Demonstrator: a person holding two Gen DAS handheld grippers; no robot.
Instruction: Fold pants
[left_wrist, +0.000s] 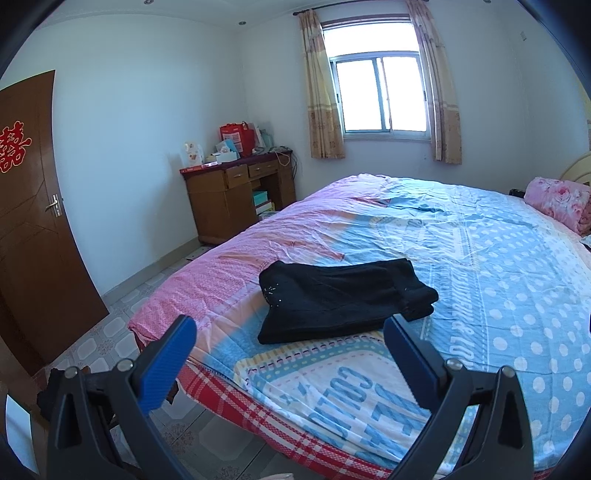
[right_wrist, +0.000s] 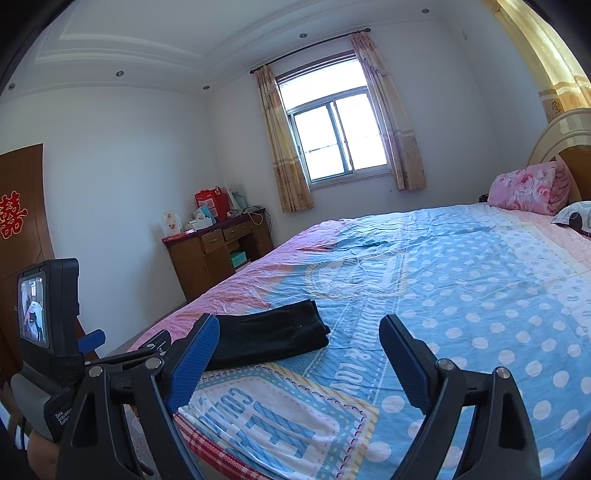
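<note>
Black pants (left_wrist: 340, 299) lie folded in a compact stack on the bed (left_wrist: 498, 280) near its foot corner. My left gripper (left_wrist: 290, 328) is open and empty, held back from the bed edge with the pants just beyond its fingertips. My right gripper (right_wrist: 299, 325) is open and empty over the bed's near edge. The pants (right_wrist: 269, 332) sit by its left finger, partly hidden behind it. The left gripper's body with a small screen (right_wrist: 48, 317) shows at the left of the right wrist view.
The bed has a blue dotted and pink sheet. A rolled pink floral blanket (left_wrist: 557, 203) and a pillow (right_wrist: 576, 218) lie at the headboard end. A wooden desk (left_wrist: 236, 195) with clutter stands against the far wall. A brown door (left_wrist: 33, 221) is at left. The floor (left_wrist: 110, 332) is tiled.
</note>
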